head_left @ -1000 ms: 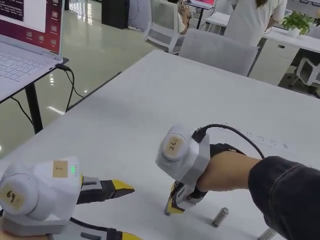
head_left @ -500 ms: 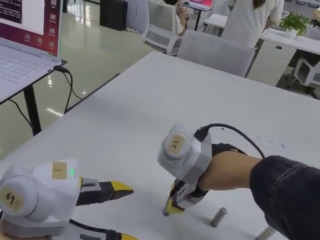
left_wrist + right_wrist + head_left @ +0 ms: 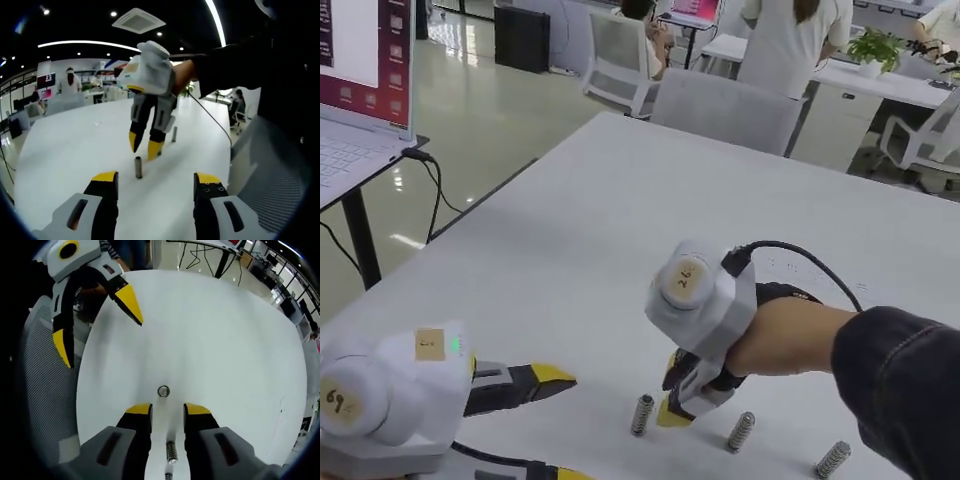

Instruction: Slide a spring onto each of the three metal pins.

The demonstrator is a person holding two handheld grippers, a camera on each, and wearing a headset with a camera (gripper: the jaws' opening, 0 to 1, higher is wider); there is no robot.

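Three coiled springs stand on the white table (image 3: 620,220), and each looks to be around a pin. The nearest spring (image 3: 642,414) is upright, just left of my right gripper (image 3: 672,392). The middle spring (image 3: 740,431) and the far-right spring (image 3: 832,459) lean. In the right gripper view the nearest spring (image 3: 163,391) shows end-on, just beyond my right gripper (image 3: 168,410), which is open and holds nothing. A second spring (image 3: 171,452) shows lower down between the jaws. My left gripper (image 3: 156,179) is open, facing the nearest spring (image 3: 138,167) and the right gripper (image 3: 143,146).
A laptop (image 3: 360,90) sits on a stand at the far left, with cables hanging. A grey chair (image 3: 725,105) stands at the table's far edge, with desks and a person behind it. The table's front edge is close to my left gripper (image 3: 565,425).
The right gripper has let go of the nearest spring and drawn slightly right and up from it. The spring now stands free. The head camera has shifted.
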